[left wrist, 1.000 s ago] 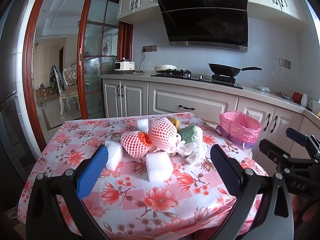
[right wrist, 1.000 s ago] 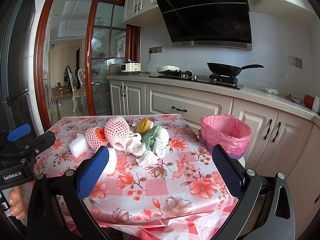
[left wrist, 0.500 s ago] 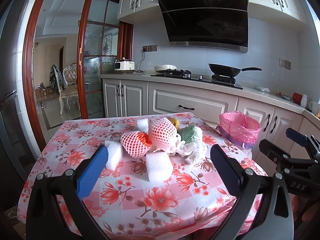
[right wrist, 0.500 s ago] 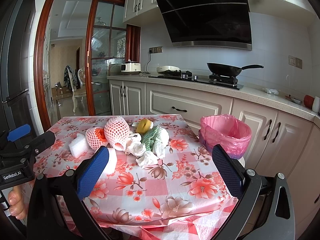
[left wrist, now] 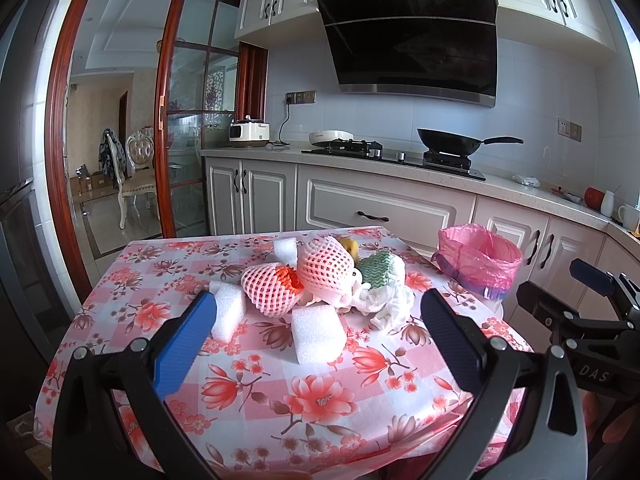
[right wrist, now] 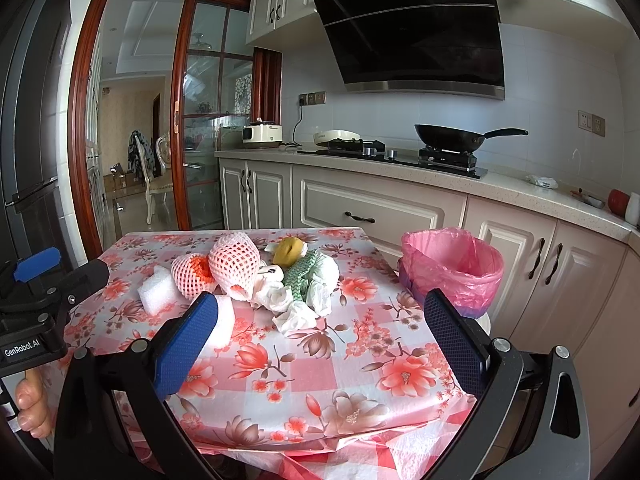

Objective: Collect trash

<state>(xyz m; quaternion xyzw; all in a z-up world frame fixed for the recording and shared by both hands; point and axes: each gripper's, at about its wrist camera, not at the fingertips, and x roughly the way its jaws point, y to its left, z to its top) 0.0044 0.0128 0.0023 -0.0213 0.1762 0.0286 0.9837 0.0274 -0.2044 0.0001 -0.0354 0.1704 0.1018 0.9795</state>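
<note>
1. Left wrist view: trash sits heaped mid-table on the floral tablecloth [left wrist: 256, 392]. My left gripper [left wrist: 316, 338] hangs short of the pile with its jaws spread wide and nothing between them. Nearest to me is a white foam block [left wrist: 318, 334], lying free of the heap. Behind it are two pink foam nets [left wrist: 304, 280], a second foam block [left wrist: 228, 314] to the left, a third foam piece [left wrist: 285, 249] at the back, and crumpled tissues [left wrist: 384, 300] beside a green patterned cloth [left wrist: 378, 274]. The pink-lined bin [left wrist: 480, 260] stands off the table's right side.

2. To do this well, I judge I should take the near foam block first: straddle it squarely, close gently because foam squashes, and lift clear before swinging right, so nothing drags the cloth.

3. Right wrist view: my right gripper [right wrist: 320, 338] is also spread wide and empty, hovering over the table's near edge. A loose tissue wad [right wrist: 296, 318] lies closest to it, with a yellowish fruit-like lump [right wrist: 289, 250] at the back of the heap. The bin [right wrist: 452, 268] is near my right finger's side.

4. I judge this hand suits the tissues: pinch the wad's bulk, not a trailing corner, and release well inside the liner's rim, since light paper can catch there.
</note>
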